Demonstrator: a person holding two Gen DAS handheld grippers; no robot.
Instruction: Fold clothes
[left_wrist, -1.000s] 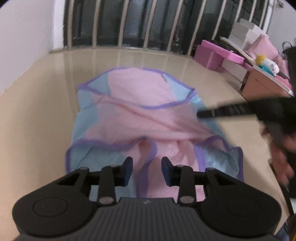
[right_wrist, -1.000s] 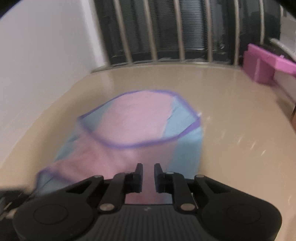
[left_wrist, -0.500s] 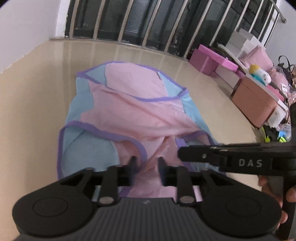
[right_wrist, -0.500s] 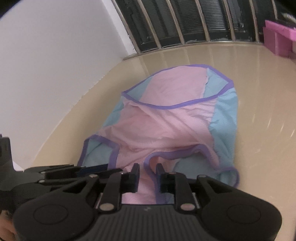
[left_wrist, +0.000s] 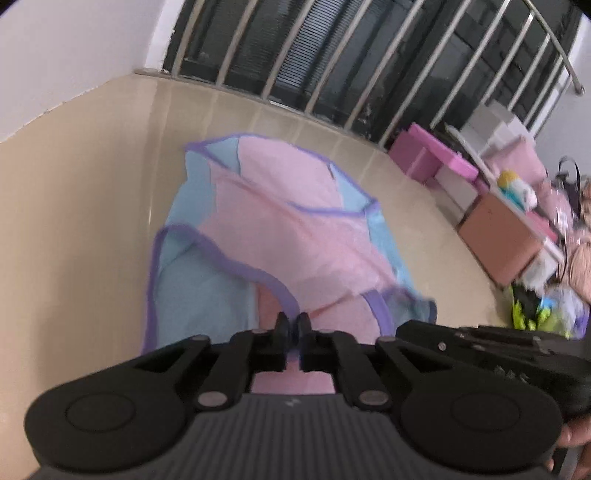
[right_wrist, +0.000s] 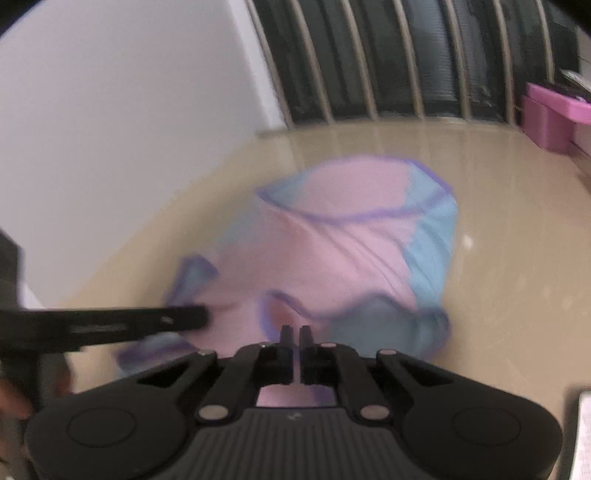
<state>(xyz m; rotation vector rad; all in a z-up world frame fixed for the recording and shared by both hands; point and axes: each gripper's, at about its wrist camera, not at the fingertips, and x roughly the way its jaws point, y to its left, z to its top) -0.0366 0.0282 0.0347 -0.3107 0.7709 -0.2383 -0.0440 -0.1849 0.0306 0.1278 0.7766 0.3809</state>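
Note:
A pink garment (left_wrist: 288, 229) with blue side panels and purple trim lies spread on the beige floor (left_wrist: 85, 221). My left gripper (left_wrist: 293, 325) is at its near hem, jaws closing, with the purple-edged fabric pinched between the pads. My right gripper (right_wrist: 294, 334) is at the same near hem of the garment (right_wrist: 343, 251), a little further right. Its jaws are closing to a thin slit with cloth at the tips, and the hem bunches up there. That view is blurred. The right gripper's black body (left_wrist: 480, 347) lies close beside the left one.
A dark barred railing (left_wrist: 369, 55) runs along the far side. Pink boxes (left_wrist: 428, 158), a brown box (left_wrist: 498, 236) and loose clutter (left_wrist: 535, 310) line the right. A white wall (right_wrist: 129, 129) stands on the left. A person's hand (left_wrist: 576, 439) shows at the lower right.
Both pairs of jaws have narrowed from clearly apart to nearly shut on the near hem. The right gripper has come in low beside the left one, and the near edge has bunched up.

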